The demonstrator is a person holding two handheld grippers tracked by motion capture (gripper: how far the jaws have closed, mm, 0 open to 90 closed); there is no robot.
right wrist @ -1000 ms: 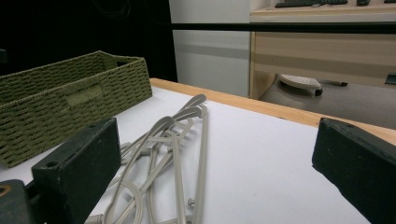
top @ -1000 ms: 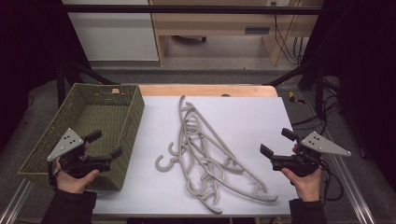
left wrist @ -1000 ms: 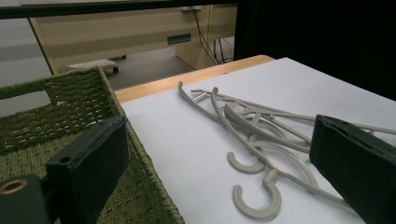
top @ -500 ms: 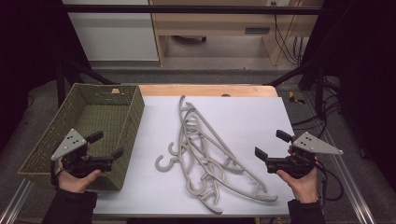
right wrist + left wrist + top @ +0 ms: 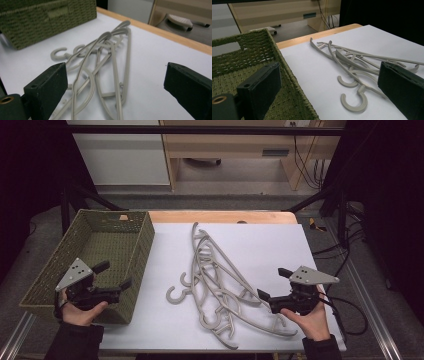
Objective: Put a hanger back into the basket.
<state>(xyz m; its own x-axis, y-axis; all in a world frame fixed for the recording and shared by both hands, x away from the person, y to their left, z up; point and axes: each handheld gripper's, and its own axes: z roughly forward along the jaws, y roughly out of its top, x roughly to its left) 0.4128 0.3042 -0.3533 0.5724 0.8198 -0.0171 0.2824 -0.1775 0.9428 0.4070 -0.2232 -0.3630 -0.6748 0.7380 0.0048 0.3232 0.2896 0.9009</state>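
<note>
Grey hangers (image 5: 220, 280) all lay on worktop (image 5: 280, 245); green basket (image 5: 107, 245) empty. Both tongs, left (image 5: 114, 276) and right (image 5: 272, 284), wide open, held nothing.

A: How many hangers (image 5: 220, 285) lie on the white tabletop (image 5: 280, 240)?
B: A tangled pile; three hooks show toward its left side, so at least three, the exact count unclear.
A: And baskets?
B: One green woven basket (image 5: 100, 245) at the tabletop's left edge; two grippers, one per hand.
</note>
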